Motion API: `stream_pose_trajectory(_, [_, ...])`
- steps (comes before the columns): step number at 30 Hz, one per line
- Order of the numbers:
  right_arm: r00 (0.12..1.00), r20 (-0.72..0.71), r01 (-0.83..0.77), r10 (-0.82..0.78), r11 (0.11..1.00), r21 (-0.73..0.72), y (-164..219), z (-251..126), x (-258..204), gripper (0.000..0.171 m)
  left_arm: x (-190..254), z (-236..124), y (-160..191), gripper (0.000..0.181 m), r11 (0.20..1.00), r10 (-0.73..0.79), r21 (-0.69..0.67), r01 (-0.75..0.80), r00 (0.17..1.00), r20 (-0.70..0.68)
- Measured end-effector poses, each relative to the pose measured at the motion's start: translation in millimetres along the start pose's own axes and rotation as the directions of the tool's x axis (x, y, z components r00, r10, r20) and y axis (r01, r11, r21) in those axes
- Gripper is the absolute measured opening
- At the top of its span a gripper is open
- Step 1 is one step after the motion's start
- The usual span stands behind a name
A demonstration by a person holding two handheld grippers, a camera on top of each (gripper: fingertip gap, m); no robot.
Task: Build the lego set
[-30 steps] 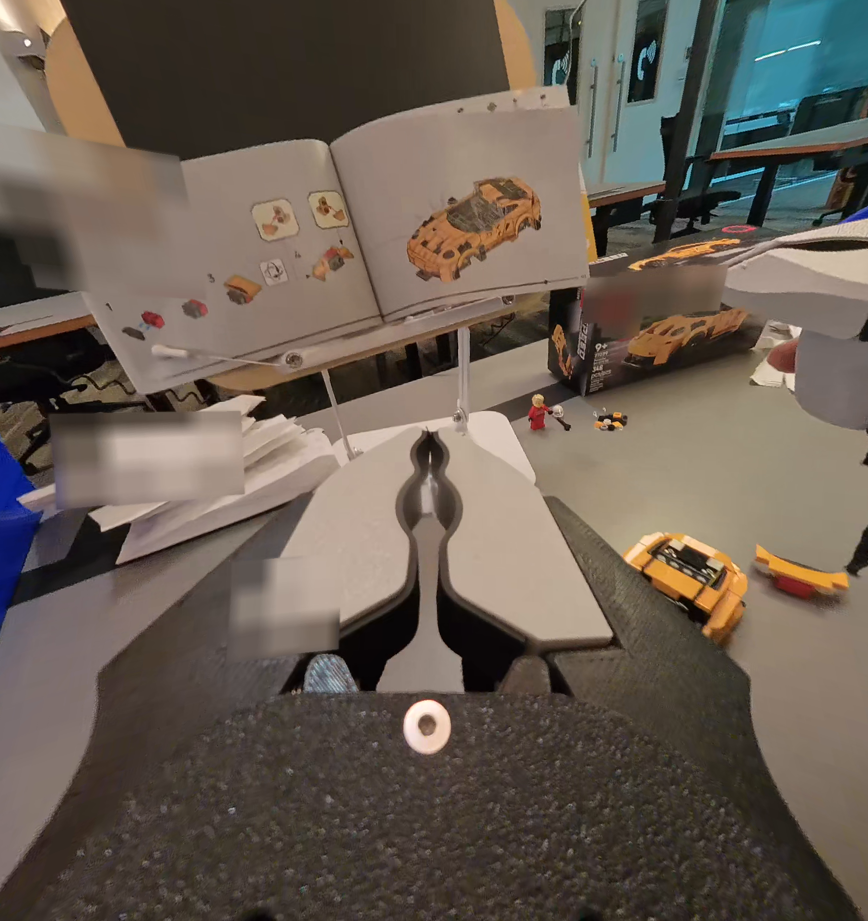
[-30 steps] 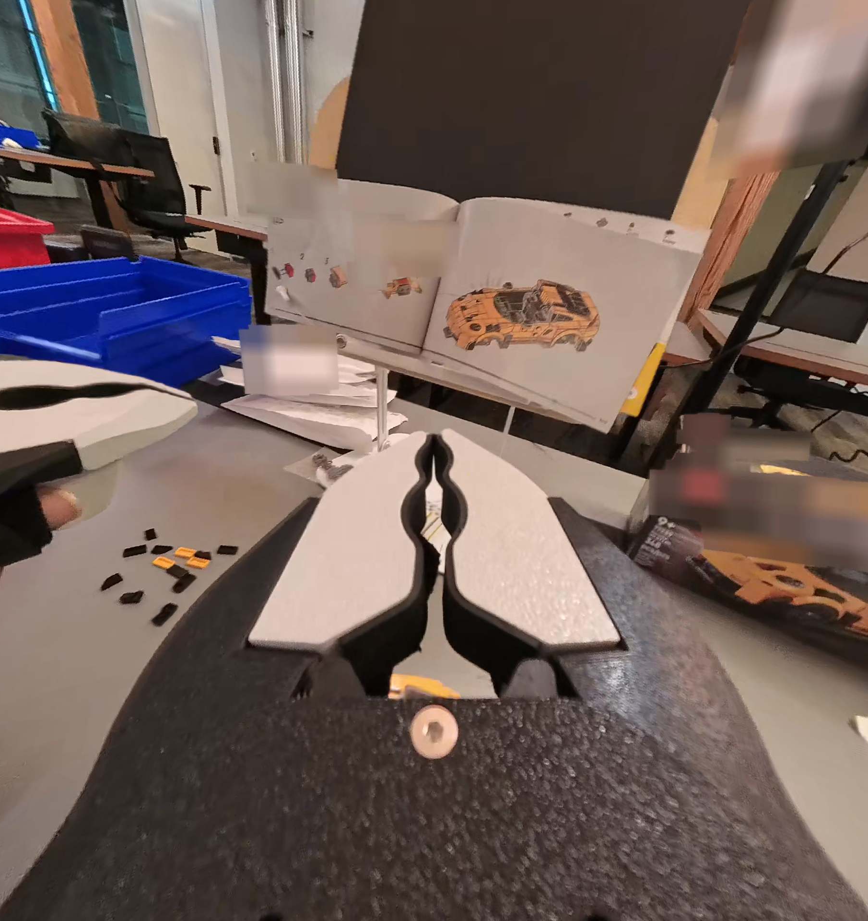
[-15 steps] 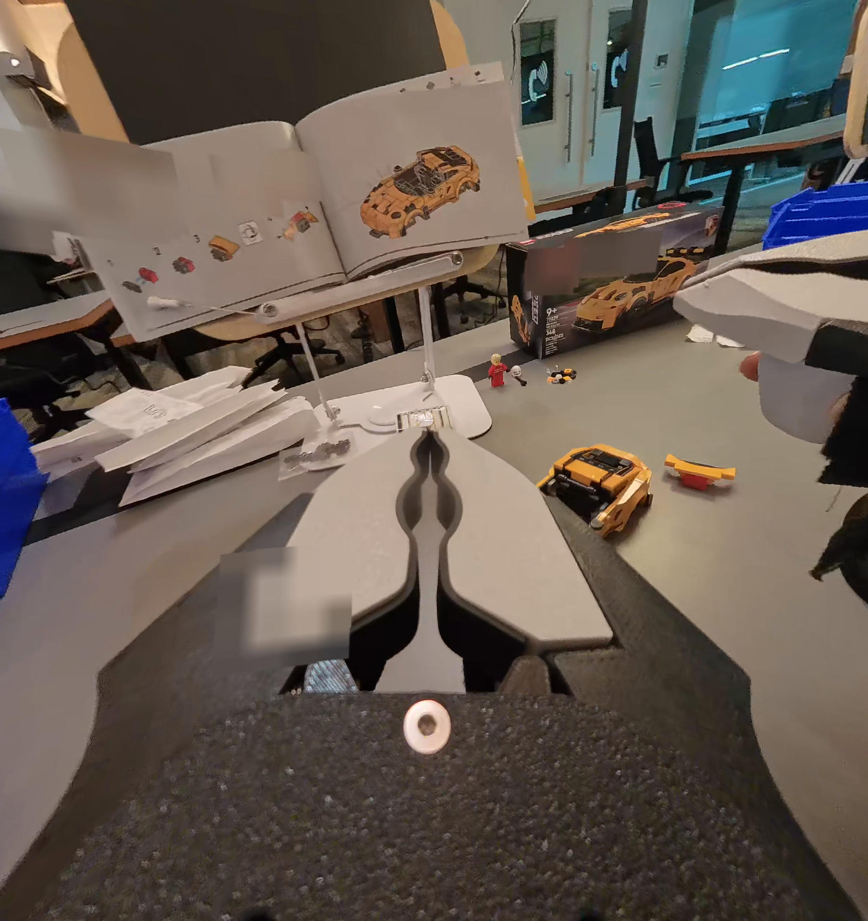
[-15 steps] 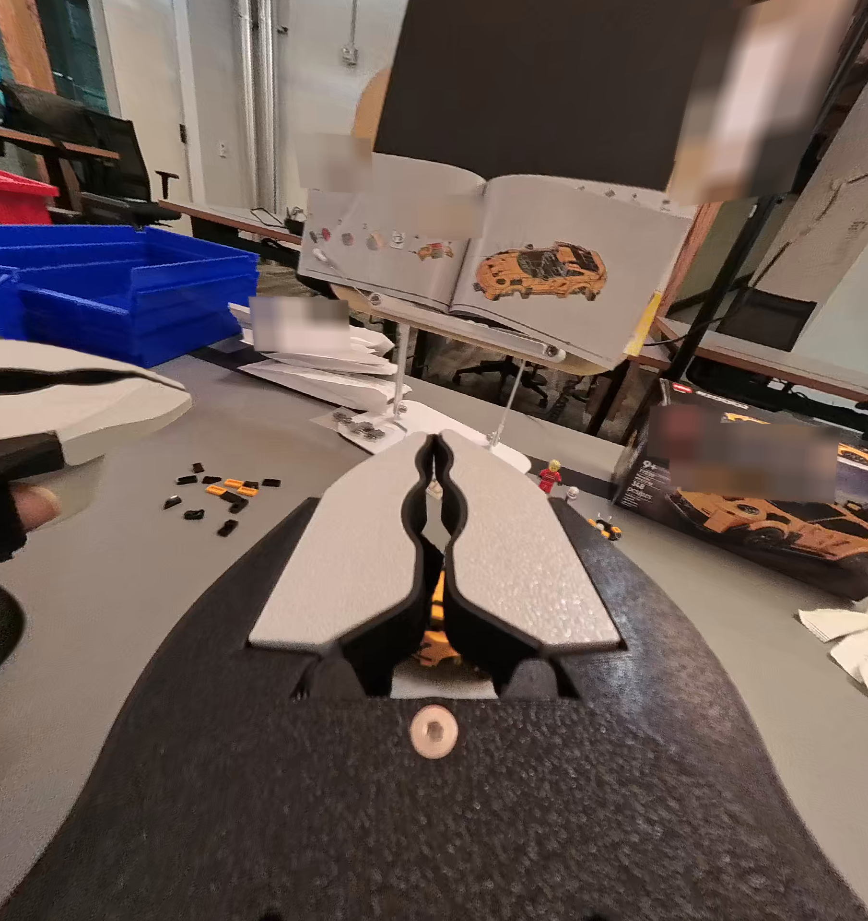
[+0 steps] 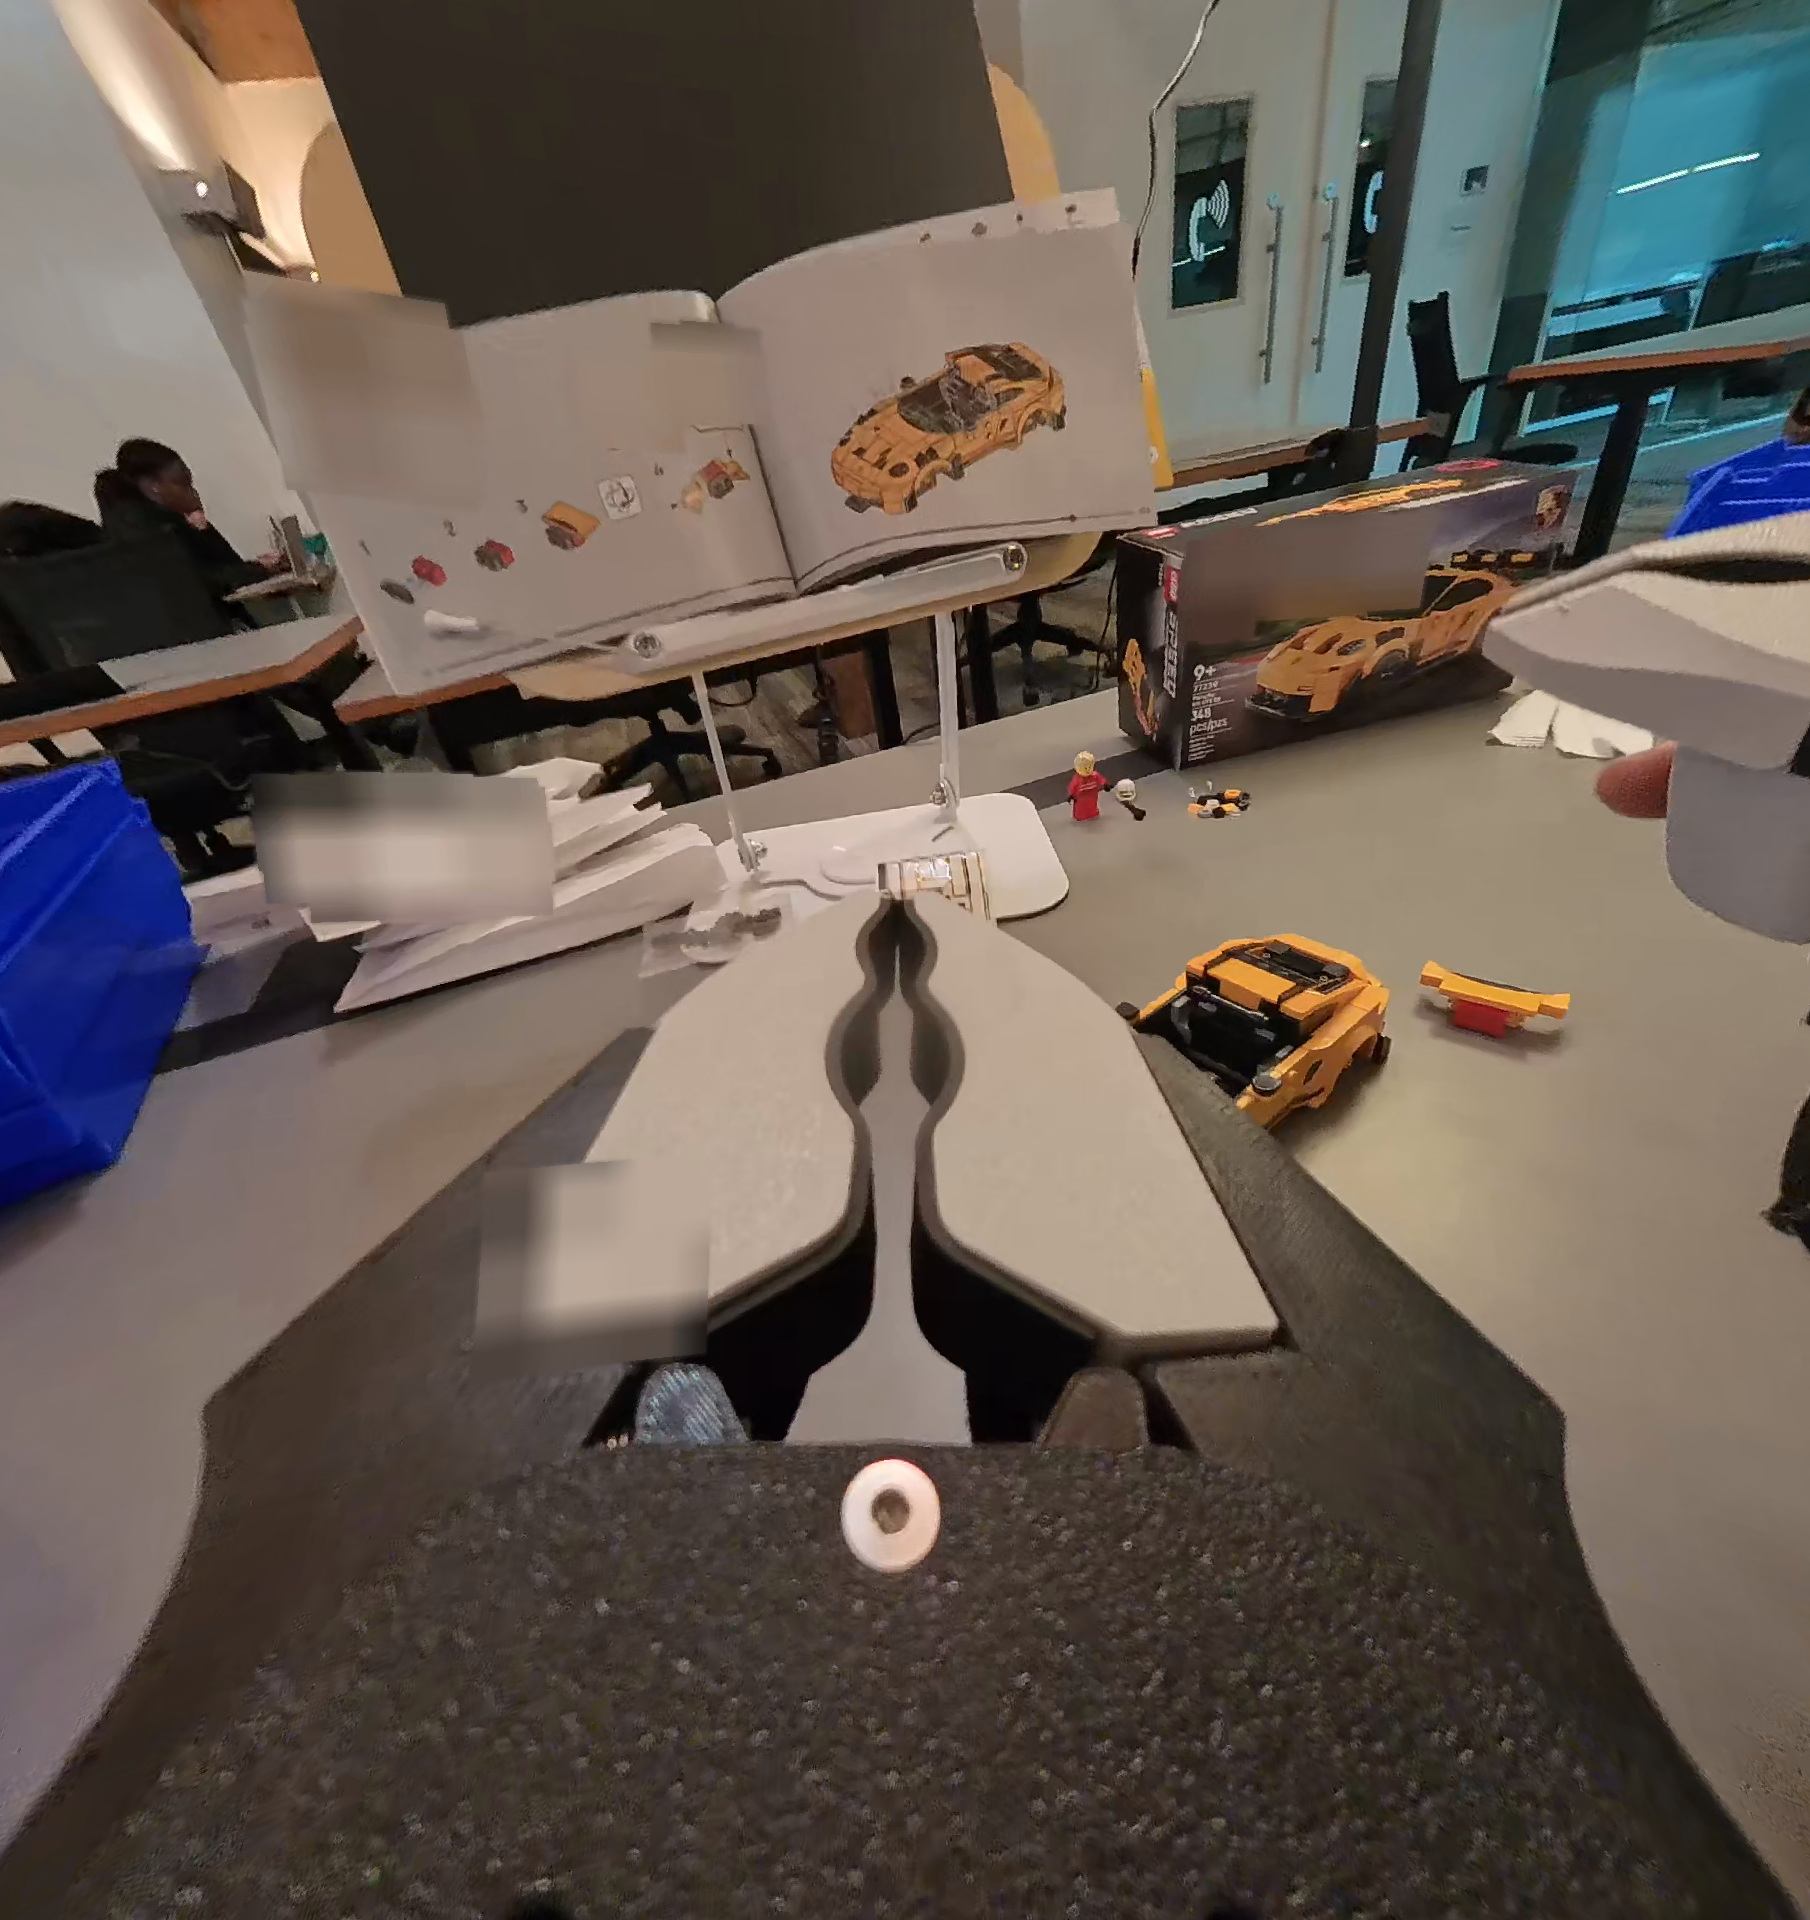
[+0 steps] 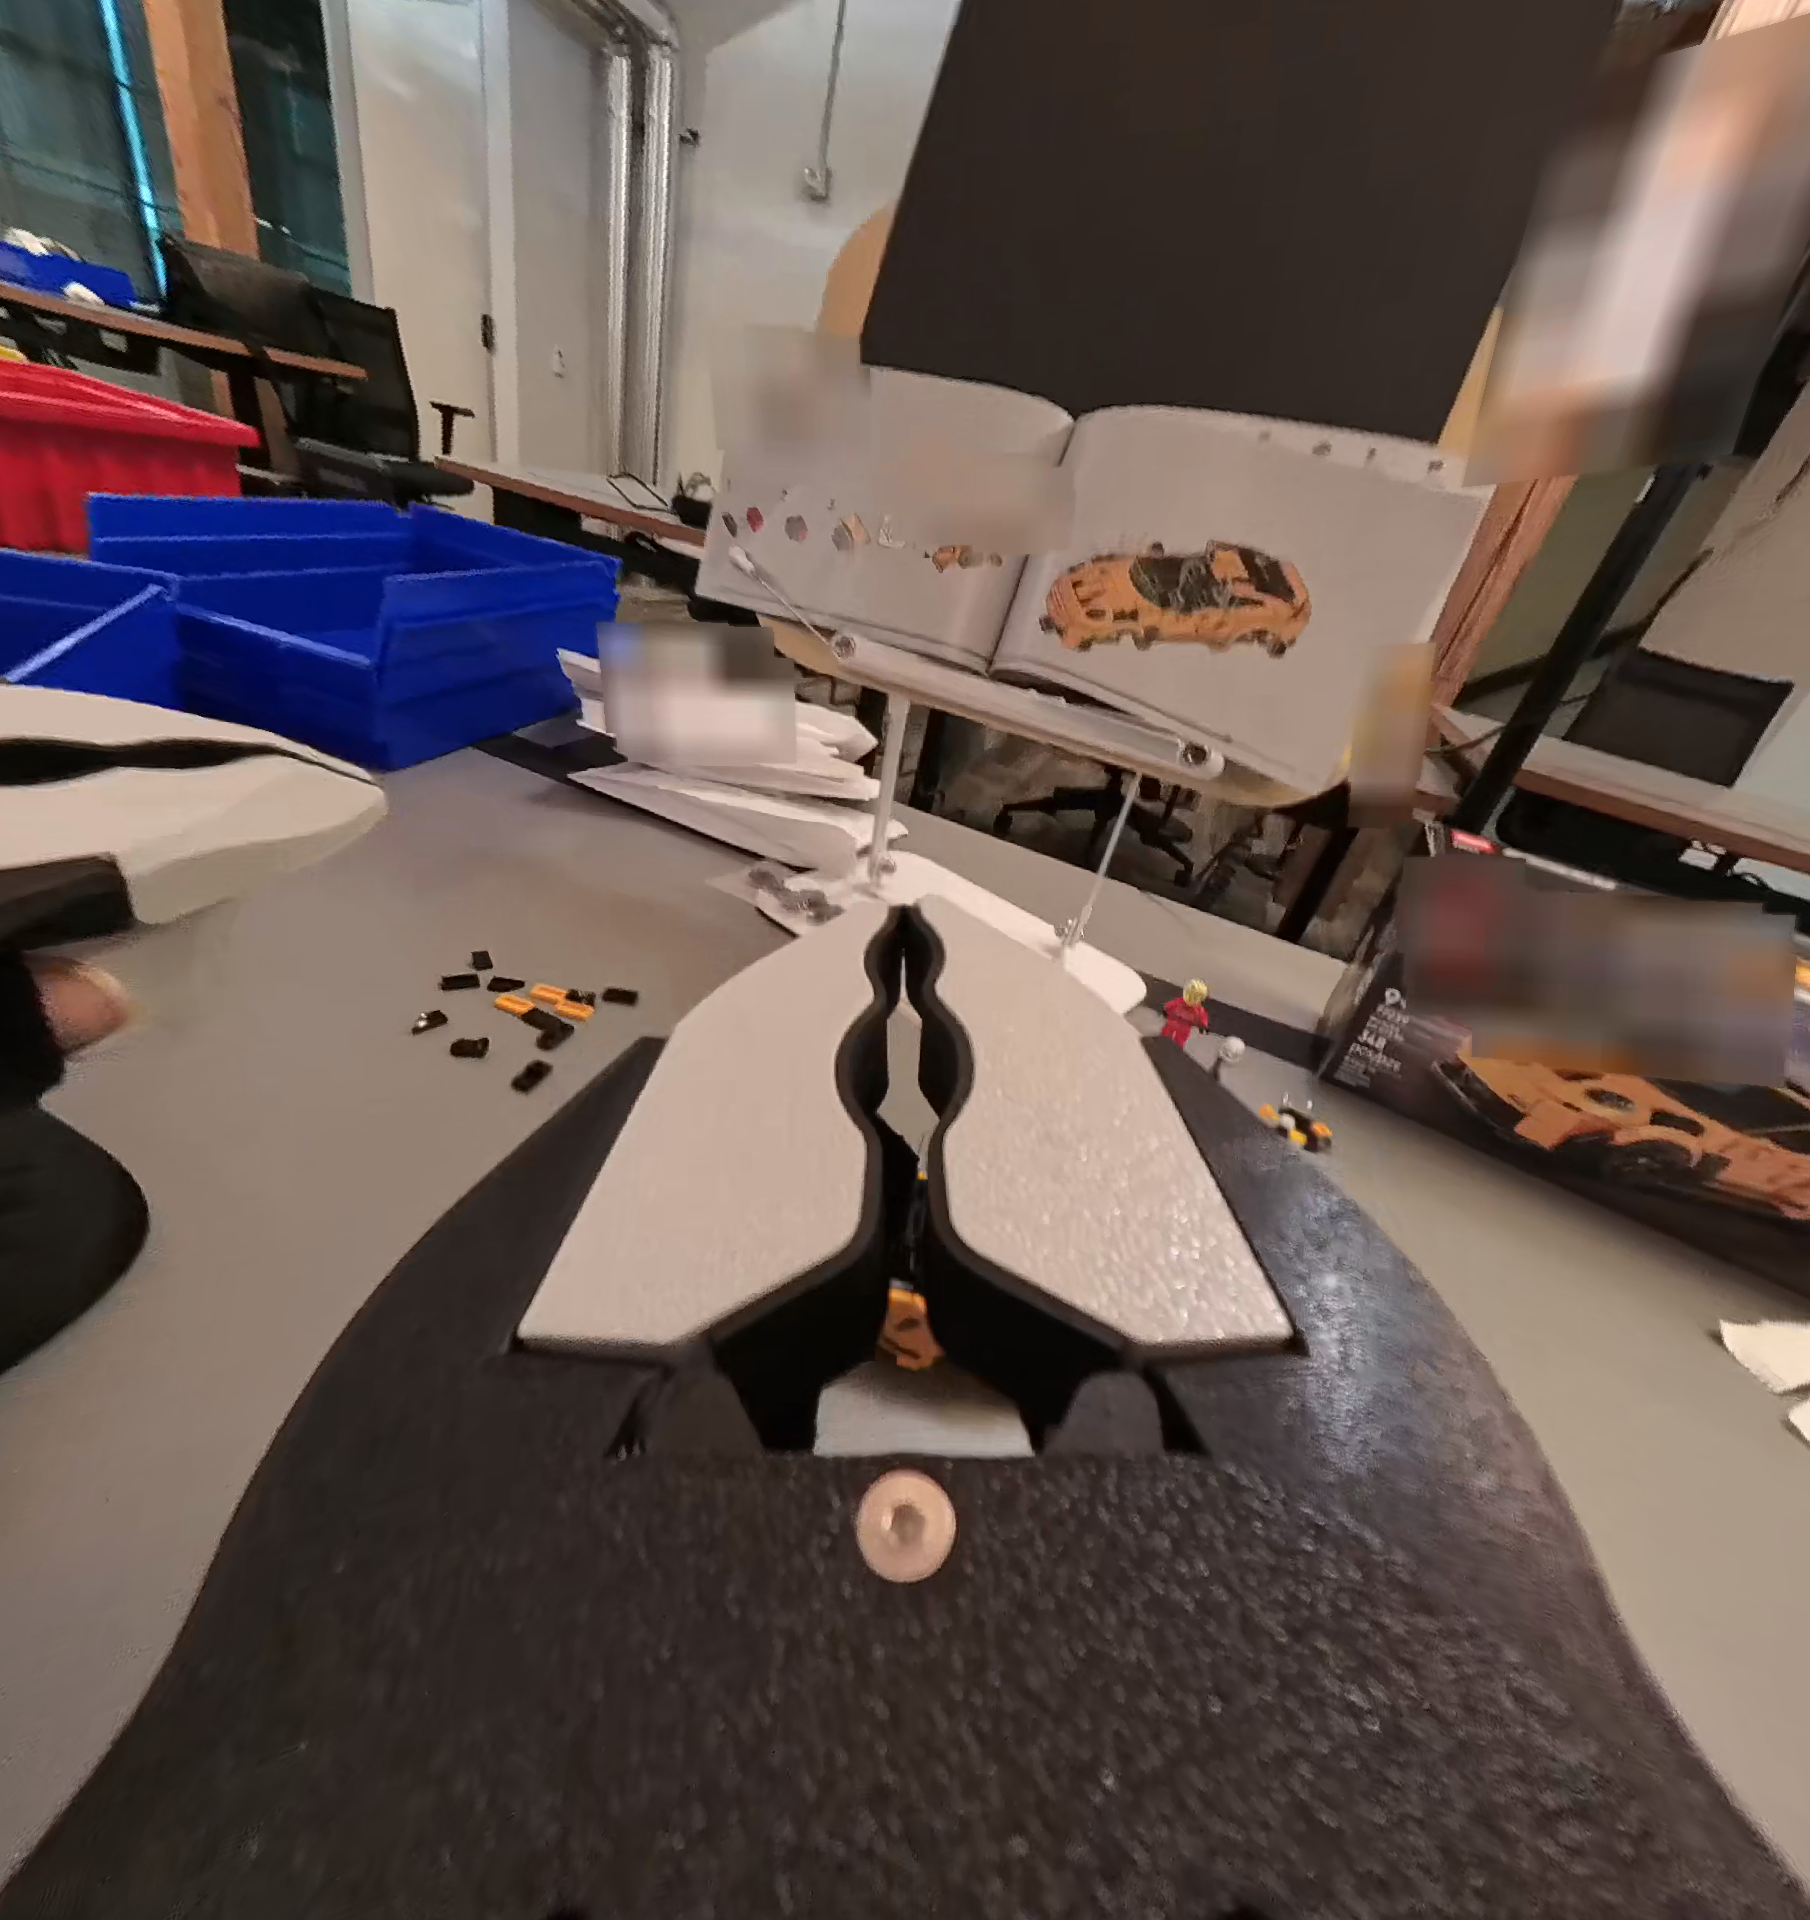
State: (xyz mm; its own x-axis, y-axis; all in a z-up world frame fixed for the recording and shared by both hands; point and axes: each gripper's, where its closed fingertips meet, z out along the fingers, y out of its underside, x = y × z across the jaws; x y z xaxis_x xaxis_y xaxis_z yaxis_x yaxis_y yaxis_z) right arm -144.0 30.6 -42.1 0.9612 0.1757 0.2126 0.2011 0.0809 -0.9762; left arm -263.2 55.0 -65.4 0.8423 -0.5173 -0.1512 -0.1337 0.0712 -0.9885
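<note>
We hold both grippers above the table [image 5: 1503,1299], and both pairs of fingers are pressed together with nothing between them: the left gripper [image 5: 896,914] and the right gripper [image 6: 906,920].

The half-built car [image 5: 1270,1013] lies to the right of the left gripper. The wing [image 5: 1493,1006] lies apart from it, further right. In the right view we see only a bit of orange under the fingers, probably the car. The loose parts [image 6: 527,1013], black and orange, lie in a small group to the left of the right gripper.

What could go wrong, in our judgement: the parts are small and flat, so wide fingers can push them away instead of gripping them. Pressing on the car with 1 gripper only could make it slide or break open.

For room, the middle of the table is open. At the back stand the book stand [image 5: 942,862], the minifigure [image 5: 1086,787] and the box [image 5: 1327,623], so a long reach forward may hit them. At the left are the blue bins [image 6: 361,613] and the paper stack [image 5: 527,894].
</note>
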Motion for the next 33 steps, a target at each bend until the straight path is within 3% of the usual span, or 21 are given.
stream_pose_trajectory(7, [0.999,0.016,-0.043,0.046,0.991,-0.128,43,-14,2,0.000,25,4,36,0.000,0.991,-0.078,-0.111,0.068,0.993,-0.091])
stream_pose_trajectory(11, [0.990,0.084,-0.081,0.115,0.940,-0.331,92,-44,-23,0.000,61,-19,73,0.000,0.957,-0.095,-0.287,0.032,0.974,-0.208])
stream_pose_trajectory(15, [0.988,0.083,-0.093,0.130,0.933,-0.347,104,-56,-29,0.000,76,-37,92,0.000,0.942,-0.056,-0.335,-0.023,0.973,-0.225])
stream_pose_trajectory(19, [0.981,0.152,-0.075,0.123,0.955,-0.286,85,-63,-45,0.000,76,-35,103,0.000,0.915,0.006,-0.393,-0.093,0.976,-0.217])
stream_pose_trajectory(21, [0.949,0.303,-0.036,0.085,0.986,-0.164,53,-74,-69,0.000,69,-29,109,0.000,0.882,0.102,-0.437,-0.177,0.976,-0.190])
stream_pose_trajectory(23, [0.844,0.534,-0.050,0.042,0.999,-0.001,9,-102,-106,0.000,62,-21,110,0.000,0.852,0.170,-0.469,-0.232,0.970,-0.171])
stream_pose_trajectory(25, [0.746,0.666,-0.069,-0.007,0.994,0.087,-23,-129,-131,0.000,53,-11,112,0.000,0.821,0.240,-0.496,-0.284,0.959,-0.151])
stream_pose_trajectory(28, [0.704,0.709,-0.003,-0.045,0.998,0.067,-34,-136,-152,0.000,48,3,112,0.000,0.785,0.324,-0.511,-0.350,0.935,-0.142])
stream_pose_trajectory(33, [0.740,0.671,0.082,-0.051,0.997,-0.014,-12,-120,-160,0.000,56,14,110,0.000,0.749,0.429,-0.492,-0.445,0.890,-0.152])
